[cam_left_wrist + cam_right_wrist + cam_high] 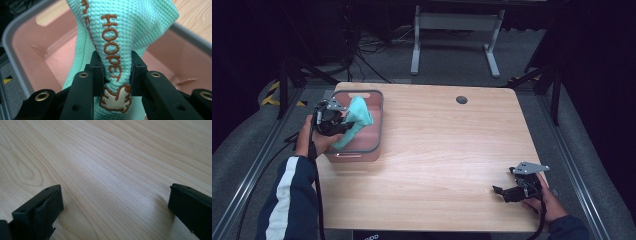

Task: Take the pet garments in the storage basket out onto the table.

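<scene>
Left gripper (117,75) clamps mint-green waffle-weave cloth (120,37) over pink plastic bin (377,125). Right gripper (504,192) gapes, empty. Risk: cloth snagging the rim

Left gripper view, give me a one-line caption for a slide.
Left gripper pinching a mint-green cloth with brown stitched lettering above a pink bin.

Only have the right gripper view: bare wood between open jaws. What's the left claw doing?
Observer: The left claw is shut on a mint-green cloth.
Operator: Where's that?
Observer: Above a pink bin near the table's far left corner.
Operator: Anything on the cloth?
Observer: Brown embroidered lettering runs down between the jaws.
Operator: And my claw?
Observer: The right claw sits low by the table's near right edge.
</scene>
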A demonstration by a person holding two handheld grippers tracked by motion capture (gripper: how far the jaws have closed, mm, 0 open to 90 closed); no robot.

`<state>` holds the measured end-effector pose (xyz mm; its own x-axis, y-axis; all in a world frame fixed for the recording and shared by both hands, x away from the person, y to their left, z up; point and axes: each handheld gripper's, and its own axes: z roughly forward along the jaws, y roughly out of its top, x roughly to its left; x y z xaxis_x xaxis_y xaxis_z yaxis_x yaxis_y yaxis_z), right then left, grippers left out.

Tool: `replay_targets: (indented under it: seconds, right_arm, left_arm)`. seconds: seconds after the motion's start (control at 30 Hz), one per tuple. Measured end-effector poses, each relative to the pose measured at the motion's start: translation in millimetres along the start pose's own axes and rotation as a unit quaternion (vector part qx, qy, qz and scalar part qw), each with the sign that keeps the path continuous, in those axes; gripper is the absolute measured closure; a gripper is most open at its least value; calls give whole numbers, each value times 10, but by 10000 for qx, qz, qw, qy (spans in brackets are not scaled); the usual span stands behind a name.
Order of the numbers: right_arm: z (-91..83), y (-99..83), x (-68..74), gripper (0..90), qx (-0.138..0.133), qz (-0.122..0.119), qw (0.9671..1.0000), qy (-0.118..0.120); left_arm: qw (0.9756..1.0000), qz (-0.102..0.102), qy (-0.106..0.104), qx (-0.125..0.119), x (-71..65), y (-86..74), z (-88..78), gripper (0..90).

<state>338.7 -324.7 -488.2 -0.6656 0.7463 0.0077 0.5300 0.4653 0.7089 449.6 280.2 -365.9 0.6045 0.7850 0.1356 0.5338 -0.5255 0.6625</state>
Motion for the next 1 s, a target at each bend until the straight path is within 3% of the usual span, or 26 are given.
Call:
replay_targets:
  seconds: [0.27, 0.6, 1.0]
  right_arm:
    - [0, 0, 0, 2, -2, 1, 10000, -2]
    - [1, 0, 0, 2, -3, 1, 10000, -2]
    - [0, -1, 2, 2, -5, 8, 10000, -7]
  left_arm:
    - [9994, 53, 91, -342, -57, 1, -194, 708]
    - [9980, 165, 17, -602, -157, 21, -349, 709]
    - [9948, 600, -164, -805, -404, 195, -489, 709]
